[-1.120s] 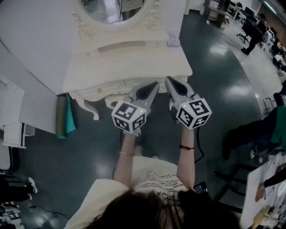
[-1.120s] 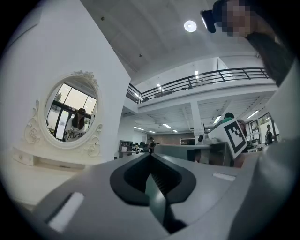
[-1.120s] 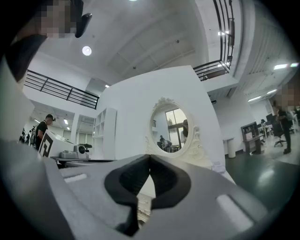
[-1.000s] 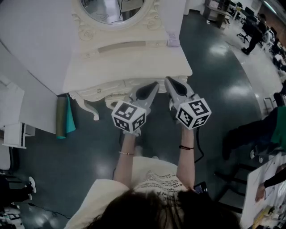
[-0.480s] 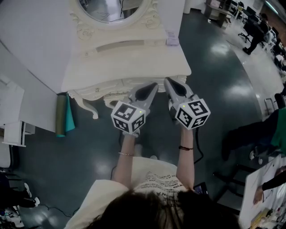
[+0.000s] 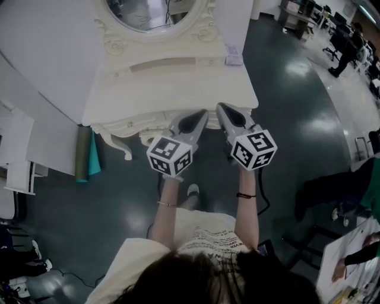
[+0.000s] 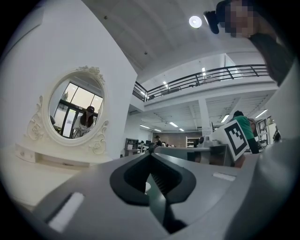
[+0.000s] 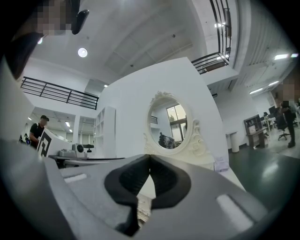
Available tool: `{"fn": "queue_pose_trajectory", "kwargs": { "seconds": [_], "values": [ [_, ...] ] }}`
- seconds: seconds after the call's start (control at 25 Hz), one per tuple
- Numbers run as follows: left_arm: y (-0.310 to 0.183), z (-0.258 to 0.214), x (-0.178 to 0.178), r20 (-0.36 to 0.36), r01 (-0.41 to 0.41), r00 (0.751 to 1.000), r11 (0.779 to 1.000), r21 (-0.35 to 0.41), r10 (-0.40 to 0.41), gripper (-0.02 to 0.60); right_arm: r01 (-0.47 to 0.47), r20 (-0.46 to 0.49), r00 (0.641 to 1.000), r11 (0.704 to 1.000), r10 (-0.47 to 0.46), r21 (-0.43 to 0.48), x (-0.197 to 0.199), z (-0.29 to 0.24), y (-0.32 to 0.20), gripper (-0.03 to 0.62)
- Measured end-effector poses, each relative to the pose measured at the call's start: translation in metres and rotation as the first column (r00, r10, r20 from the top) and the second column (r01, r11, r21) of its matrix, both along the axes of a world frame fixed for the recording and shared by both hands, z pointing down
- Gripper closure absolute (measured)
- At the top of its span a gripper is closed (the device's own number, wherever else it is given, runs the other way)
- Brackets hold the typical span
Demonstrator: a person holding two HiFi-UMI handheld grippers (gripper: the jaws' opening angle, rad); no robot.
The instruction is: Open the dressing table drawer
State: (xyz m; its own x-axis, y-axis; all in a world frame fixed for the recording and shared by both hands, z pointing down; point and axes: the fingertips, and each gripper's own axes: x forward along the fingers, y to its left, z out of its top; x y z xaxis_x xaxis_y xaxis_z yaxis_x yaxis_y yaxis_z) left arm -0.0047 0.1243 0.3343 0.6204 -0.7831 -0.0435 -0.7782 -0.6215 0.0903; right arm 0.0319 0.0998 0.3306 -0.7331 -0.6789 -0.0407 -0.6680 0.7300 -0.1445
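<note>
The cream dressing table (image 6: 166, 83) with its oval mirror (image 6: 151, 12) stands ahead of me. Its carved front apron (image 6: 133, 123) shows under the top's edge, and no drawer front or handle can be made out. My left gripper (image 6: 202, 116) and right gripper (image 6: 218, 108) reach side by side to the middle of that front edge, tips under the top's rim. In the left gripper view the left gripper (image 7: 150, 155) is shut, with the mirror (image 7: 75, 110) to its left. The right gripper (image 8: 149, 157) is shut too, below the mirror (image 8: 171, 124). Nothing shows clearly between either pair of jaws.
A white partition (image 6: 41, 53) runs behind and left of the table. Green and teal rolls (image 6: 88, 153) lean by its left leg. A small card (image 6: 234, 59) lies on the top's right rear corner. Seated people (image 6: 332, 184) and a desk are at the right.
Both grippers have shifted slightly at the table's front edge and stay shut. The head view has shifted a little, and the person's shoe now shows closer under the grippers.
</note>
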Motion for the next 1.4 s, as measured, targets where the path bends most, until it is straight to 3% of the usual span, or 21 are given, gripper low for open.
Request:
{"fn": "queue_pose_trajectory", "kwargs": {
  "seconds": [0.56, 1.04, 1.4],
  "values": [
    [-0.071, 0.0, 0.0, 0.001, -0.038, 0.999, 0.999, -0.022, 0.038, 0.583, -0.026, -0.005, 1.0, 0.999, 0.025, -0.038, -0.003, 0.007, -0.067, 0.591],
    [-0.125, -0.006, -0.023, -0.001, -0.067, 0.998, 0.998, -0.016, 0.067, 0.583, -0.058, -0.006, 0.998, 0.997, 0.058, -0.056, -0.023, 0.007, -0.117, 0.591],
    [-0.138, -0.001, -0.03, 0.01, -0.094, 0.995, 0.995, -0.017, 0.094, 0.583, -0.1, 0.002, 0.995, 0.993, 0.1, -0.069, -0.028, 0.016, -0.132, 0.591]
  ]
}}
